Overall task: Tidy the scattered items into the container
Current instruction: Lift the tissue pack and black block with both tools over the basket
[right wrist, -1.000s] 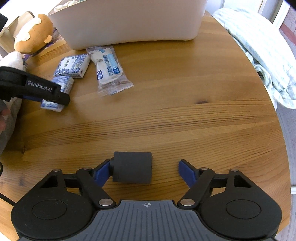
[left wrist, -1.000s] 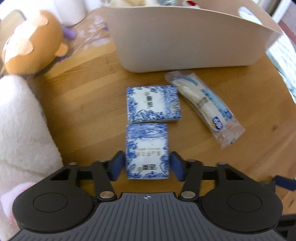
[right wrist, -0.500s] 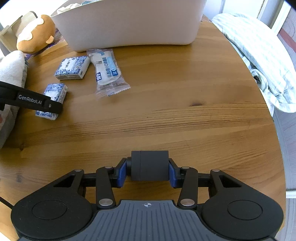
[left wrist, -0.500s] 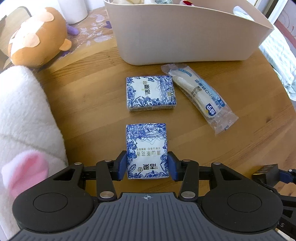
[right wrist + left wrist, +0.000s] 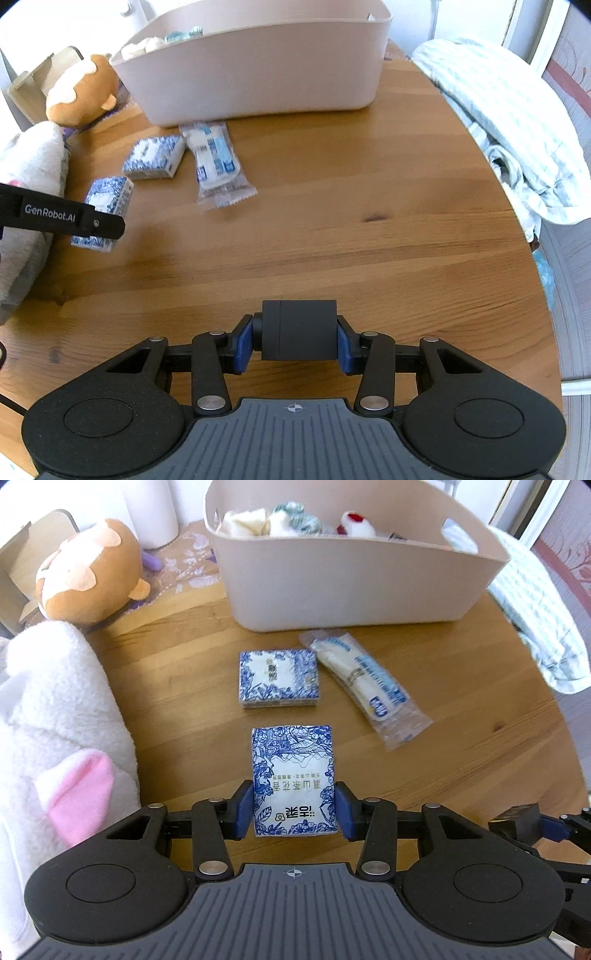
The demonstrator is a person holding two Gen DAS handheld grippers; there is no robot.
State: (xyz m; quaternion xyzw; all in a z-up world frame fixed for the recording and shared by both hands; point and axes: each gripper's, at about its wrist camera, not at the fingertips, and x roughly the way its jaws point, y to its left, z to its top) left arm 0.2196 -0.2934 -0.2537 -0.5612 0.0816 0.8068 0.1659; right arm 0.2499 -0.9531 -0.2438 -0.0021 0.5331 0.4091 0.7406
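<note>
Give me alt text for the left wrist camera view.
The left hand-held gripper clamps a blue-and-white floral tissue pack above a round wooden table. Beyond it lie a second matching tissue pack and a clear-wrapped white snack, before a beige plastic tub.

A blue-and-white tissue pack (image 5: 294,781) sits clamped by its long sides between the blue pads of the left gripper (image 5: 294,814), its printed face up. Beyond it a second tissue pack (image 5: 278,677) of the same pattern lies flat on the wooden table. Just to the right of that one a clear-wrapped packet (image 5: 364,686) with blue print lies slanted, its far end close to the tub. The beige plastic tub (image 5: 354,579) stands at the far side of the table, open-topped, with soft white and coloured things inside. On the near right, a small dark grey block (image 5: 299,329) is pinched between the pads of the right gripper (image 5: 295,345).
</note>
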